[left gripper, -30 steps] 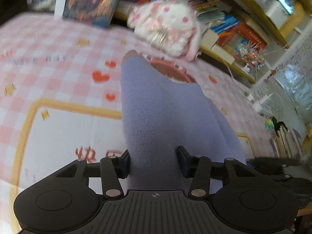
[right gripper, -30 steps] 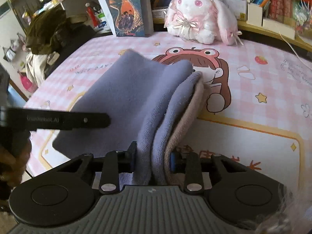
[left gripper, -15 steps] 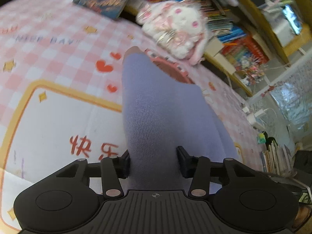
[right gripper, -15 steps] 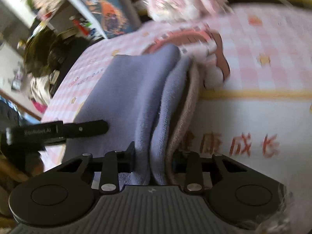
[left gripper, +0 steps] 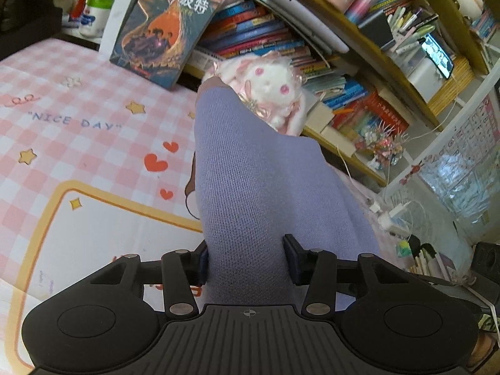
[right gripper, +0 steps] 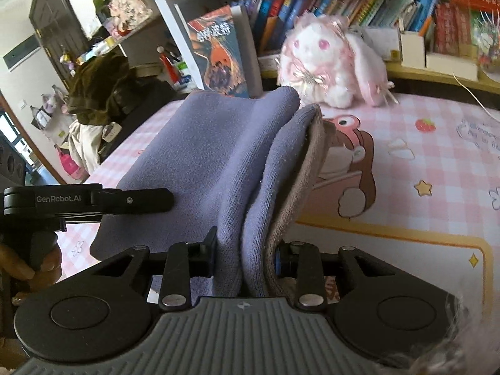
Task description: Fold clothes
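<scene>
Two grippers clamped on one purple garment [right gripper: 203, 156], left gripper [left gripper: 247, 261], right gripper [right gripper: 245, 256], above pink checked mat [left gripper: 78, 143]

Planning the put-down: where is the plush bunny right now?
In both wrist views the plush bunny sits at the mat's far edge against the bookshelf, beyond the purple garment, right of the leaning book.

Left gripper [left gripper: 247, 261]: black plastic body, ribbed centre plate with small crosshair mark, two round discs at sides, silver rivets on linkage bars, dark blue pads on fingers [left gripper: 292, 257]. Right gripper [right gripper: 245, 257]: black linkage and discs, ribbed grey plate, silver rivets. Seen from right wrist view, left gripper's side bar carries white "GenRobot.AI" lettering, one small screw.
</scene>
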`<act>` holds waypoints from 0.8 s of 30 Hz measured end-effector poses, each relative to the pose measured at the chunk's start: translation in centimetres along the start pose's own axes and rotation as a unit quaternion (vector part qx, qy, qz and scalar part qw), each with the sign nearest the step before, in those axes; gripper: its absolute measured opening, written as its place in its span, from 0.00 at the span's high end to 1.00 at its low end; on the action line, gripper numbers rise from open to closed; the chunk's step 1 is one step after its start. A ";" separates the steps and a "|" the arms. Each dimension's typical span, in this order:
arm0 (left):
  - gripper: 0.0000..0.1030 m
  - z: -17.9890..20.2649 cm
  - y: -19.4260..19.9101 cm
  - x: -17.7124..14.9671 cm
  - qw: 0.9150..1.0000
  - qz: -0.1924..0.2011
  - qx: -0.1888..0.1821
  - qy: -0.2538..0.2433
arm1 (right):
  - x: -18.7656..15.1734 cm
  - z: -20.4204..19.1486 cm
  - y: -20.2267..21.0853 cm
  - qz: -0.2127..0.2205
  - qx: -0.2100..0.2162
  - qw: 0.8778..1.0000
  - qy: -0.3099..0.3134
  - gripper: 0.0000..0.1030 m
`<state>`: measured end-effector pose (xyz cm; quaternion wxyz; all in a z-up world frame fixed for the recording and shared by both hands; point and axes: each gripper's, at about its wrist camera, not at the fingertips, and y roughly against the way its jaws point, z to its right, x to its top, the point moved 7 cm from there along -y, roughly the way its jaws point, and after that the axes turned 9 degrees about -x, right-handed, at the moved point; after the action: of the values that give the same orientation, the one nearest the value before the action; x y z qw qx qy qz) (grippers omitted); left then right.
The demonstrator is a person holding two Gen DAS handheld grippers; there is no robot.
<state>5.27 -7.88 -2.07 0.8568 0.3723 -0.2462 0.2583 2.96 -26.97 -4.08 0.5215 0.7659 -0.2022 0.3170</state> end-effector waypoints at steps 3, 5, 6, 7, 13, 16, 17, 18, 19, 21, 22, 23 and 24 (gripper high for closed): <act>0.56 -0.3 0.2 0.2 1.000 0.002 -0.002 0.000 | 0.3 -0.5 0.2 0.004 0.004 1.000 0.003 0.72; 0.56 -0.5 0.3 0.3 1.000 0.002 -0.004 -0.001 | 0.4 -0.7 0.2 0.005 0.003 1.000 0.003 0.72; 0.56 -0.7 0.3 0.3 1.000 0.001 -0.006 -0.001 | 0.4 -0.8 0.2 0.005 0.002 1.000 0.004 0.72; 0.56 -0.8 0.4 0.4 1.000 0.001 -0.007 -0.001 | 0.4 -1.0 0.1 0.004 0.000 1.000 0.003 0.72; 0.56 -2.5 0.6 1.4 0.999 -0.004 -0.031 -0.005 | 0.5 -2.1 -0.6 -0.001 -0.013 1.000 -0.004 0.71; 0.56 -3.7 0.9 2.5 0.999 -0.008 -0.043 -0.006 | 0.9 -3.1 -1.2 0.001 -0.025 1.000 -0.010 0.71; 0.56 -4.0 1.0 2.8 0.999 -0.008 -0.046 -0.007 | 1.1 -3.6 -1.3 0.001 -0.030 0.999 -0.011 0.71; 0.56 -4.6 1.1 3.2 0.999 -0.009 -0.050 -0.007 | 1.3 -4.1 -1.5 0.002 -0.034 0.999 -0.009 0.71; 0.56 -5.1 1.3 3.6 0.999 -0.010 -0.052 -0.007 | 1.6 -4.5 -1.7 0.003 -0.036 0.999 -0.007 0.71; 0.56 -6.1 1.5 4.3 0.998 -0.012 -0.056 -0.007 | 2.1 -5.3 -2.3 0.004 -0.040 0.999 -0.008 0.71; 0.56 -6.6 1.7 4.7 0.998 -0.013 -0.058 -0.007 | 2.4 -5.8 -2.7 0.004 -0.043 0.999 -0.008 0.71; 0.56 -7.1 1.8 5.0 0.998 -0.014 -0.059 -0.007 | 2.7 -6.3 -3.1 0.004 -0.046 0.999 -0.006 0.71; 0.56 -7.7 1.9 5.5 0.998 -0.016 -0.061 -0.007 | 2.9 -6.8 -3.4 0.005 -0.048 0.999 -0.005 0.71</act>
<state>9.96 0.55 -2.38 0.8802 0.3251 -0.2612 0.2267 5.40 -19.30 -2.61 0.5551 0.7406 -0.2234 0.3056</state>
